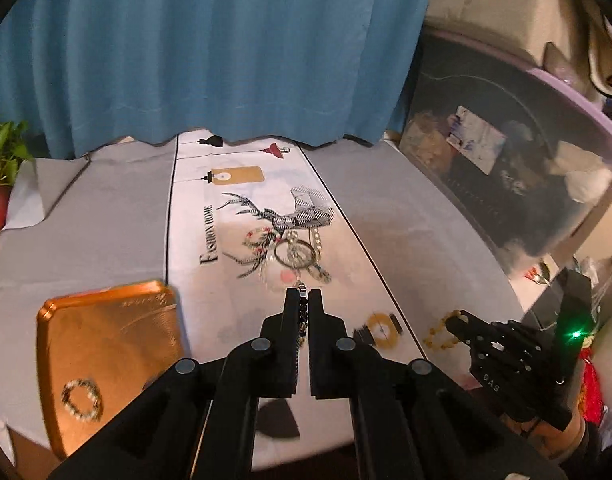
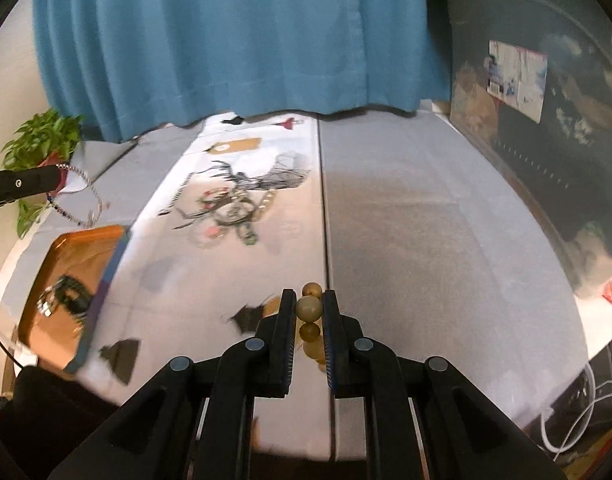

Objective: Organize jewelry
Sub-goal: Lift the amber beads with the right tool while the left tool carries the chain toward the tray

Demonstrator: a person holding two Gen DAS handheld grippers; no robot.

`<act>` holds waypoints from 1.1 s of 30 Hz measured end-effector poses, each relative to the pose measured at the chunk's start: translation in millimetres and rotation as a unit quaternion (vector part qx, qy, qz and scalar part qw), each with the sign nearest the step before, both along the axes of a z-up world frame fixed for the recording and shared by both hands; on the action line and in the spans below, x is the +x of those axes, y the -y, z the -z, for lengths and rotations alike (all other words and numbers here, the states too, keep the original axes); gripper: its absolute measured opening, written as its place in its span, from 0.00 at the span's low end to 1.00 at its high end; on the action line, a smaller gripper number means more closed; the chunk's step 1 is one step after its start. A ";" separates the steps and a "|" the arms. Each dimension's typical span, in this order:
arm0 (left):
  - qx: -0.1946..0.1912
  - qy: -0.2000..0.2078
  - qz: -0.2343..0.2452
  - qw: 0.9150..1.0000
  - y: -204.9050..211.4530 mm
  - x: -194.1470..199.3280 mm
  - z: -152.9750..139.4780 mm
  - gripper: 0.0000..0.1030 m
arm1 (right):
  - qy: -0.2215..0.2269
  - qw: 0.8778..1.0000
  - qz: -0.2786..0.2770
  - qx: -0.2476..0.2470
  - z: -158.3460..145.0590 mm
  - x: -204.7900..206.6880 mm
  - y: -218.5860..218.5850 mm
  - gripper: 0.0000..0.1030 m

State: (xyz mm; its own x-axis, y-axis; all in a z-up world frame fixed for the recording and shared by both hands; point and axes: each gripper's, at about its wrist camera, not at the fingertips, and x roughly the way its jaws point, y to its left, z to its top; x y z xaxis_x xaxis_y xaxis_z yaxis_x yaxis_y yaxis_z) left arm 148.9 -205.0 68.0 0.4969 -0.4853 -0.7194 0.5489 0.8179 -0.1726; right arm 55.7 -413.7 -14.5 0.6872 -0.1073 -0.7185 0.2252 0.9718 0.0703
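Left wrist view, from left to right: the orange tray (image 1: 106, 360) sits low on the left of the table (image 1: 406, 208) with one beaded bracelet (image 1: 82, 400) already lying in it, the only thing I can make out inside. The left gripper (image 1: 303, 294) is pinched shut on a thin beaded chain (image 1: 303, 312), which runs lengthwise between the jaws; in the right wrist view it hangs as a loop (image 2: 80, 196) just above the tray's far edge. So the tray lies down and to the left of these jaws, and this hand is clearly the nearer one to it. Ahead on the printed runner lies the remaining jewelry pile (image 1: 294, 252). Farther right, the right gripper (image 2: 309, 300) is clamped on a round amber-bead bracelet (image 2: 308, 309), whose strand trails back toward the camera, well apart from the tray.
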 end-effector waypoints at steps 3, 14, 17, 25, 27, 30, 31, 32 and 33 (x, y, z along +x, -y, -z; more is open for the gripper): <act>-0.002 0.005 0.000 1.000 -19.2 -25.7 -7.2 0.02 | -0.001 1.000 -0.020 -0.009 -6.1 -21.6 -21.3 0.13; -0.005 -0.003 -0.024 1.000 -91.0 -119.1 -2.4 0.02 | -0.014 0.995 -0.099 -0.015 -9.9 -94.5 -100.2 0.13; -0.006 -0.004 -0.032 0.999 -106.1 -138.5 0.2 0.02 | -0.013 0.993 -0.114 -0.014 -12.0 -110.1 -117.4 0.13; -0.023 -0.008 -0.048 0.999 -133.1 -170.4 4.3 0.02 | -0.018 0.989 -0.144 -0.015 -11.3 -136.3 -148.4 0.13; -0.027 -0.008 -0.049 0.998 -137.8 -175.7 4.1 0.02 | -0.018 0.989 -0.148 -0.016 -12.1 -138.9 -152.0 0.13; -0.028 -0.005 -0.051 0.998 -141.1 -180.3 3.1 0.02 | -0.017 0.988 -0.154 -0.019 -13.5 -141.9 -157.1 0.13; -0.029 -0.004 -0.051 0.998 -141.8 -181.6 2.7 0.02 | -0.017 0.988 -0.155 -0.020 -13.9 -142.7 -158.8 0.13; -0.031 -0.004 -0.052 0.998 -143.2 -182.8 2.3 0.02 | -0.017 0.987 -0.156 -0.021 -14.3 -143.3 -160.0 0.13; -0.032 -0.004 -0.052 0.998 -144.7 -183.7 2.6 0.02 | -0.018 0.987 -0.157 -0.022 -14.7 -144.0 -161.4 0.13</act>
